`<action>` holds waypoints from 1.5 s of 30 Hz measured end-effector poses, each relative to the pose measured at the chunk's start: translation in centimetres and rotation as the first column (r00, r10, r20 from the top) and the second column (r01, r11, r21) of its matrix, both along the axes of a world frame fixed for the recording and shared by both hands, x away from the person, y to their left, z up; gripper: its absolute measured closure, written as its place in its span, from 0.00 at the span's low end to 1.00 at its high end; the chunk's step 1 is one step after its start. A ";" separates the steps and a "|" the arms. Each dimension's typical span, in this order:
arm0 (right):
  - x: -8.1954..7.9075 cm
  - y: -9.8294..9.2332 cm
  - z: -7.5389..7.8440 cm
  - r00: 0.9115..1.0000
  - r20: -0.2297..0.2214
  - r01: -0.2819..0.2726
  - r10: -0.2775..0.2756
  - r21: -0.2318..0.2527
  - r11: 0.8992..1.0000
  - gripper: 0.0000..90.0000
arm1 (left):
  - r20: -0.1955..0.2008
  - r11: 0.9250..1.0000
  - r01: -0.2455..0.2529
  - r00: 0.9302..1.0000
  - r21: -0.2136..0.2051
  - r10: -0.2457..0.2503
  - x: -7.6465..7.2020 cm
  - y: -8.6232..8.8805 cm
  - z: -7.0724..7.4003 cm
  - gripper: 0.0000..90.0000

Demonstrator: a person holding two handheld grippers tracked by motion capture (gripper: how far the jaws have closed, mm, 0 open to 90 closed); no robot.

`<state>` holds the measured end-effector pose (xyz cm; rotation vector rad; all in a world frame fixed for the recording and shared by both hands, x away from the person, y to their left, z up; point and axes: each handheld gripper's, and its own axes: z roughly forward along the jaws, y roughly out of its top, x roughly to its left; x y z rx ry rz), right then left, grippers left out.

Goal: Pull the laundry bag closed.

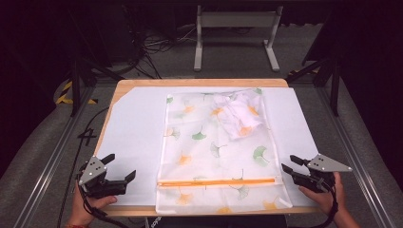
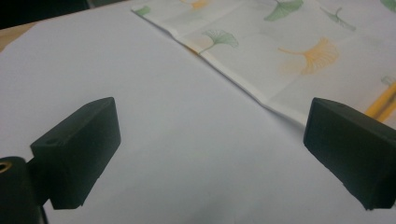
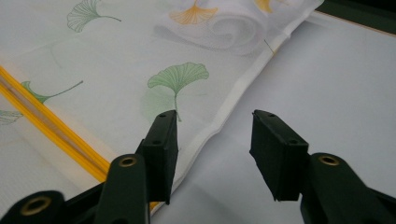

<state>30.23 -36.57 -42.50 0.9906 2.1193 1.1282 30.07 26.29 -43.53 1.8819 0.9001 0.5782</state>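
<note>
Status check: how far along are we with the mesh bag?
Done: a white garment already sits inside the ginkgo-print mesh bag, which lies flat on the white sheet. In hand: nothing; left gripper and right gripper both hover open beside the bag's near corners. Left: probably handling the end with the orange zipper; whether it is zipped is unclear.

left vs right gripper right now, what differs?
Left gripper has its jaws spread wide over bare white sheet, clear of the mesh bag. Right gripper has its jaws narrower, at the bag's right edge, the hem between them, untouched. Both are hand-held, open and hold nothing.
</note>
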 end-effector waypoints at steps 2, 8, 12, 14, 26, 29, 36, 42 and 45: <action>0.2 0.1 0.0 1.000 -0.004 -0.001 0.001 0.004 1.000 0.54 | -0.010 1.000 0.020 1.000 0.013 -0.020 -0.1 -0.3 -0.1 0.07; 0.6 0.7 0.3 1.000 -0.010 -0.025 0.025 0.008 1.000 0.47 | -0.016 0.996 0.070 0.997 0.060 -0.069 -1.0 -1.1 0.0 0.23; 1.2 1.7 0.6 0.998 -0.014 -0.054 0.054 0.006 0.999 0.42 | -0.018 0.993 0.107 0.994 0.040 -0.106 -1.8 -1.4 -0.4 0.30; 1.4 2.4 1.0 0.997 -0.013 -0.076 0.076 0.011 0.997 0.41 | -0.037 0.991 0.119 0.992 0.055 -0.117 -2.0 -1.7 -0.7 0.33; 1.8 8.9 3.0 0.978 -0.015 -0.209 0.208 -0.068 0.976 0.58 | -0.099 0.952 0.287 0.956 0.109 -0.276 -3.6 -3.8 -1.3 0.89; 2.0 11.1 3.1 0.965 -0.018 -0.261 0.260 -0.067 0.963 0.58 | -0.107 0.941 0.312 0.948 0.131 -0.300 -3.8 -4.5 -1.3 0.91; 2.3 16.1 3.1 0.926 -0.037 -0.377 0.375 -0.076 0.923 0.67 | -0.143 0.902 0.396 0.916 0.172 -0.375 -4.4 -7.4 -1.7 0.96; 2.6 19.9 3.1 0.880 -0.061 -0.476 0.472 -0.086 0.875 0.73 | -0.160 0.892 0.409 0.910 0.191 -0.383 -4.2 -8.1 -2.3 0.95; 2.7 21.1 3.0 0.863 -0.072 -0.505 0.500 -0.089 0.859 0.76 | -0.161 0.889 0.415 0.907 0.195 -0.388 -4.2 -8.2 -2.5 0.97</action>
